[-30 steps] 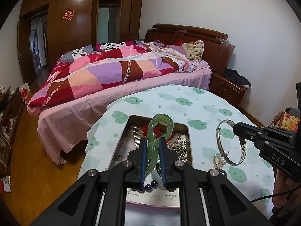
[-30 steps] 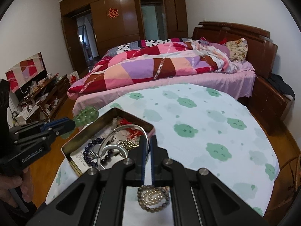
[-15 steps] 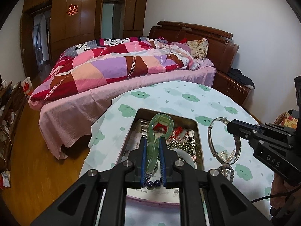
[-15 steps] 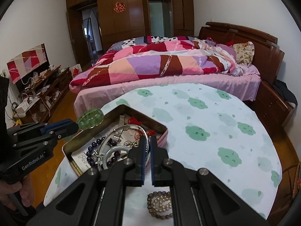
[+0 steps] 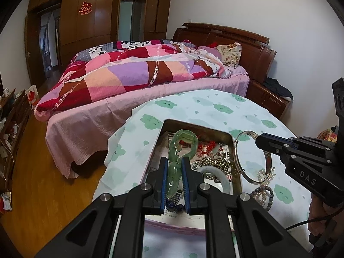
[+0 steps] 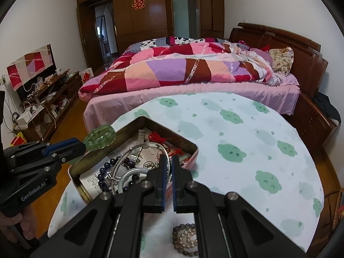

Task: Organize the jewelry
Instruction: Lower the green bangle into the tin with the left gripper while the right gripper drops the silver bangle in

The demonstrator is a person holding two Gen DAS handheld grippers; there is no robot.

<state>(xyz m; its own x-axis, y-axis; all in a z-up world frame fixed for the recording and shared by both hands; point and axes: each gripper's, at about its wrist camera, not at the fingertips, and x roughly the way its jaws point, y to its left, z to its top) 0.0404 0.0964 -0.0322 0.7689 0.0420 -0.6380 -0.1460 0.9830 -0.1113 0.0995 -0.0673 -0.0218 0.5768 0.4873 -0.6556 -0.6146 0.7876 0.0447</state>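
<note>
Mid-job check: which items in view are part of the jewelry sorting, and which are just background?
Job items:
left tool, shut on green chain bracelet
right tool, shut on silver bangle
metal tin of jewelry
pearl bracelets on the table

Background:
bed with patchwork quilt
wardrobe
TV stand

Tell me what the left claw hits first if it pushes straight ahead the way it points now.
Probably the jewelry inside the tin. The left claw, shut on the green chain bracelet, aims down into the open tin over the bead strands. Depth is unclear.
</note>
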